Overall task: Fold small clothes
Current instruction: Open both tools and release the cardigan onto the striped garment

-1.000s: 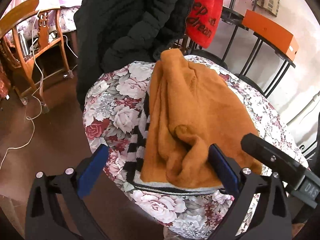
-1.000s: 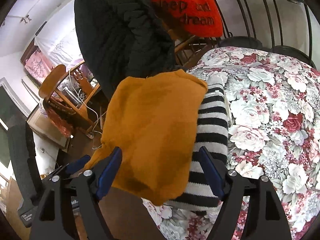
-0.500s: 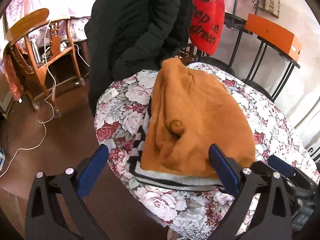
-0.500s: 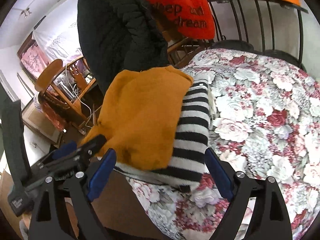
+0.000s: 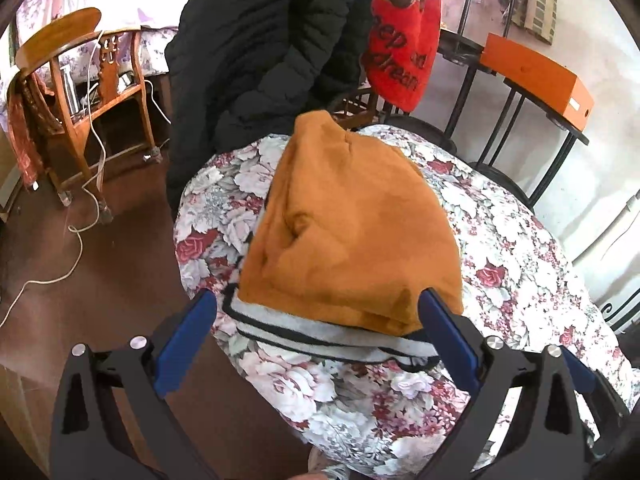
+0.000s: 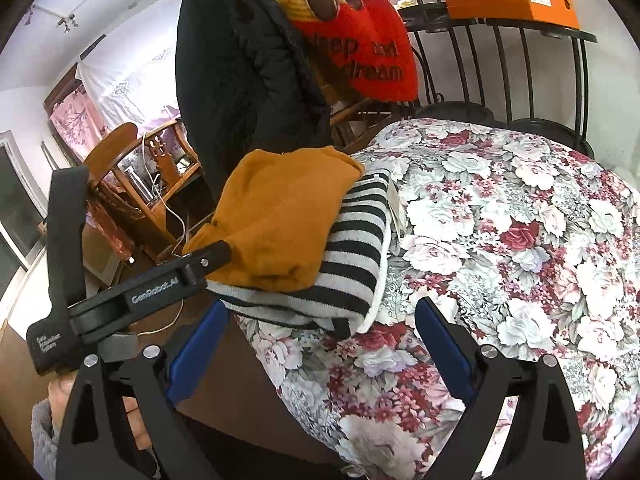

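Background as I saw it: floral tablecloth (image 5: 512, 240) covered the round table. A black quilted jacket (image 5: 272, 40) hung at the far edge, with a red cushion (image 5: 400, 68) printed "sleep and dream" just beside it. An orange box (image 5: 536, 76) sat on a black metal rack (image 5: 496, 120) against the wall. A wooden chair (image 5: 80, 92) stood well apart on the brown floor (image 5: 100, 280), and a white cable (image 5: 80, 236) ran from the chair down across the floor. From the right wrist I saw pink floral curtains (image 6: 76, 120) behind the chair.
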{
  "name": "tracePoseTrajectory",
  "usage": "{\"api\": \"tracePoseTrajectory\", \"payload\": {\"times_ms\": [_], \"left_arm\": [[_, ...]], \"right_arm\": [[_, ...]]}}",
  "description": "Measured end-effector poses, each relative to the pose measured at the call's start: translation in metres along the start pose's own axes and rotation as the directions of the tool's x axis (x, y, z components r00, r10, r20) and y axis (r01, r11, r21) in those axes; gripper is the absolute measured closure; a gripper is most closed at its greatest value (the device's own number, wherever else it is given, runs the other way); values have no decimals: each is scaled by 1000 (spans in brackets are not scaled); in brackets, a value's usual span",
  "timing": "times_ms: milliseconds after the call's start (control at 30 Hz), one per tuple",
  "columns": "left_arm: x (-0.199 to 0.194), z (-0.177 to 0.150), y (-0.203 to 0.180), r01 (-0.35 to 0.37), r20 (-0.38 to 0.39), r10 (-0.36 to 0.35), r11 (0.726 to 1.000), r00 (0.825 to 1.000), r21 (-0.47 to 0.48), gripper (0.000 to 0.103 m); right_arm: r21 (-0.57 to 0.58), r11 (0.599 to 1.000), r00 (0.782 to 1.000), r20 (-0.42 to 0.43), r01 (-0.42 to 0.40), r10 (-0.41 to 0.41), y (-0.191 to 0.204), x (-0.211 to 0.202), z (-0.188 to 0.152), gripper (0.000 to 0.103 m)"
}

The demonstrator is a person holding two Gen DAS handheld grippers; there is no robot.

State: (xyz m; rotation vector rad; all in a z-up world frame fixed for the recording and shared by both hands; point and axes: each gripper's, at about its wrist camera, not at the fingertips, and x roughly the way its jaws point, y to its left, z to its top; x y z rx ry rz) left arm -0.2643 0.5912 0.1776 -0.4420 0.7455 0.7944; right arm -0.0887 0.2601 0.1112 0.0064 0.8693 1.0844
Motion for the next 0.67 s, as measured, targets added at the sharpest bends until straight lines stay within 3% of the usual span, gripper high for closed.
{"api": "tracePoseTrajectory", "payload": {"times_ms": [500, 667], "left_arm": [[-15, -14, -8, -94, 36, 93, 995, 995, 31, 5], [-18, -11, -9, -83, 43, 82, 996, 996, 34, 5]], "right_arm": [[-13, 1000, 999, 30, 17, -17, 1, -18, -2, 5], [-8, 1000, 999, 32, 18, -17, -1, -18, -3, 5]]}}
